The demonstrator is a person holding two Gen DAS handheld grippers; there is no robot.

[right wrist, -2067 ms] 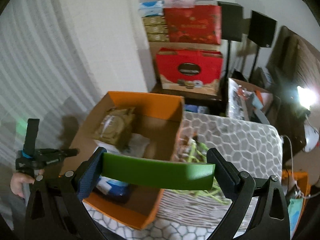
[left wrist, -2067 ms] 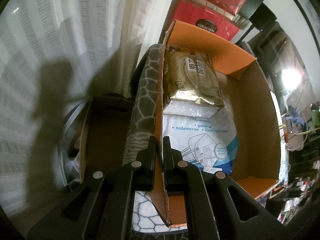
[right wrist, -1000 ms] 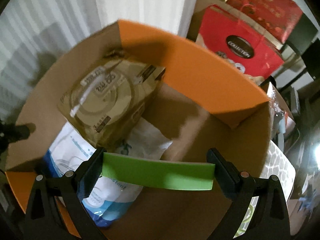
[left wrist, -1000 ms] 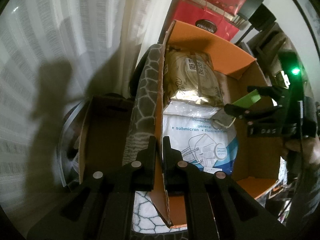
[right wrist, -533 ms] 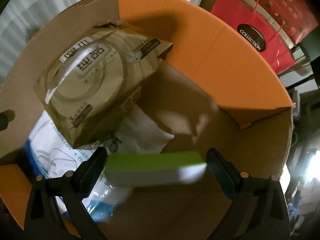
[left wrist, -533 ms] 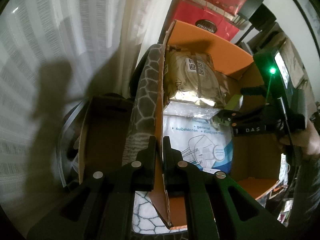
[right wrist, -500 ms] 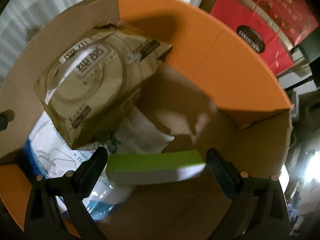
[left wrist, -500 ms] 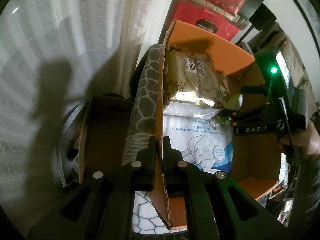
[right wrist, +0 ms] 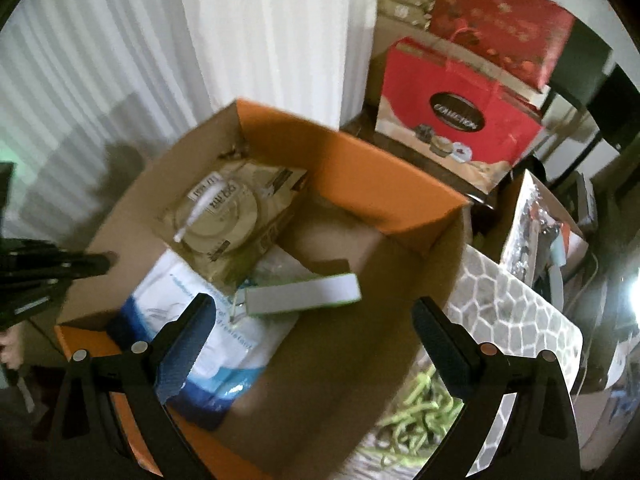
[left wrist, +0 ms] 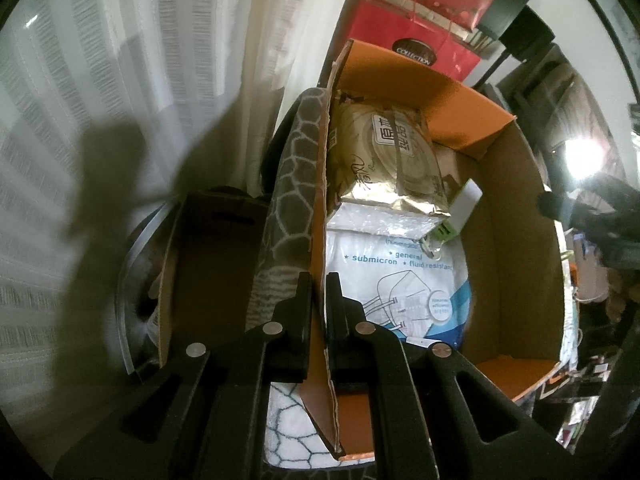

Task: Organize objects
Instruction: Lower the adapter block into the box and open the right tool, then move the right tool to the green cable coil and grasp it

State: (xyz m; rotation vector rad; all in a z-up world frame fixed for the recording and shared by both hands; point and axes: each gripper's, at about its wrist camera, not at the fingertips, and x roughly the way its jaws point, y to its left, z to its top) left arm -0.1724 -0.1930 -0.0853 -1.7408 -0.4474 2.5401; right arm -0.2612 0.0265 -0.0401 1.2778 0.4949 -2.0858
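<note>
White curtains [right wrist: 260,40] back the cardboard box [right wrist: 360,168]; green bar [right wrist: 304,294] lies inside.

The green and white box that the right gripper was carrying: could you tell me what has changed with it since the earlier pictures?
The right gripper let go of the green and white box, which now lies inside the cardboard box beside the gold packet; the gripper has opened and drawn back upward. The left gripper stays clamped on the box wall, and the mask bag has not moved.
</note>
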